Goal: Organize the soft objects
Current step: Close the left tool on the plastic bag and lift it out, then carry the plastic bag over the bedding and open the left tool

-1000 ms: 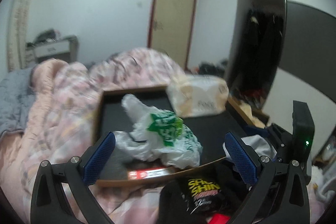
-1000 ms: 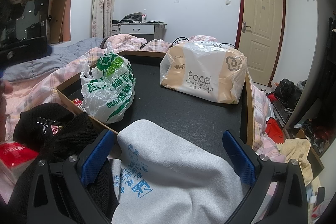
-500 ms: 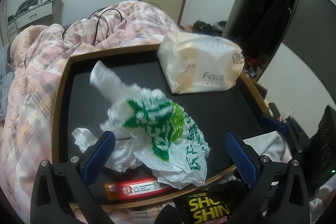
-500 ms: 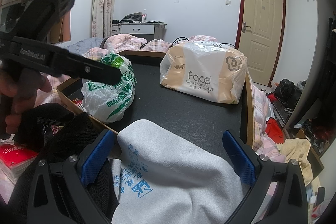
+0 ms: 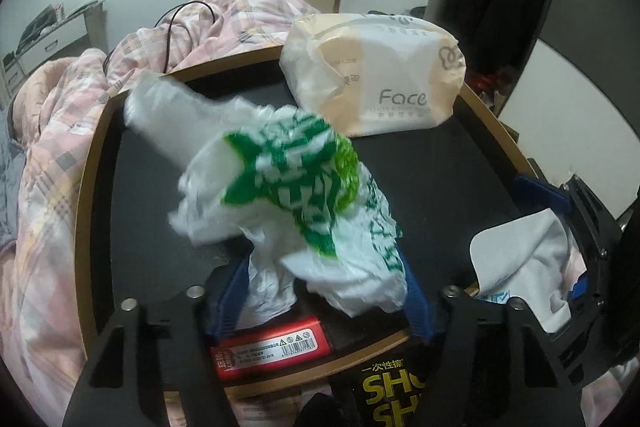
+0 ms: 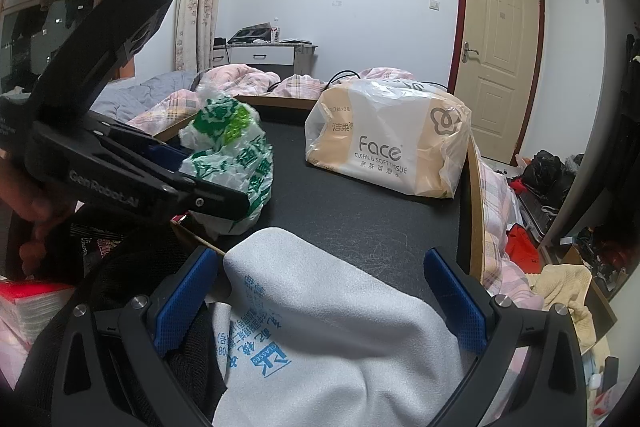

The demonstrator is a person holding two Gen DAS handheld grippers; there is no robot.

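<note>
Since a second ago our left gripper (image 5: 326, 291) has dropped onto the green-printed plastic bag (image 5: 288, 183), jaws just closing against it at six o'clock on the black tray (image 5: 440, 179), while our right gripper (image 6: 320, 303) gapes over the grey cloth (image 6: 332, 327).

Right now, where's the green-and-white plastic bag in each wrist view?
Left wrist: green-and-white plastic bag at centre, its lower part pinched between the left gripper pads, whose jaws have just been closing.
Right wrist: bag left of centre, clamped by that gripper.
Shared landmark: Face tissue pack, behind the bag in both.
</note>
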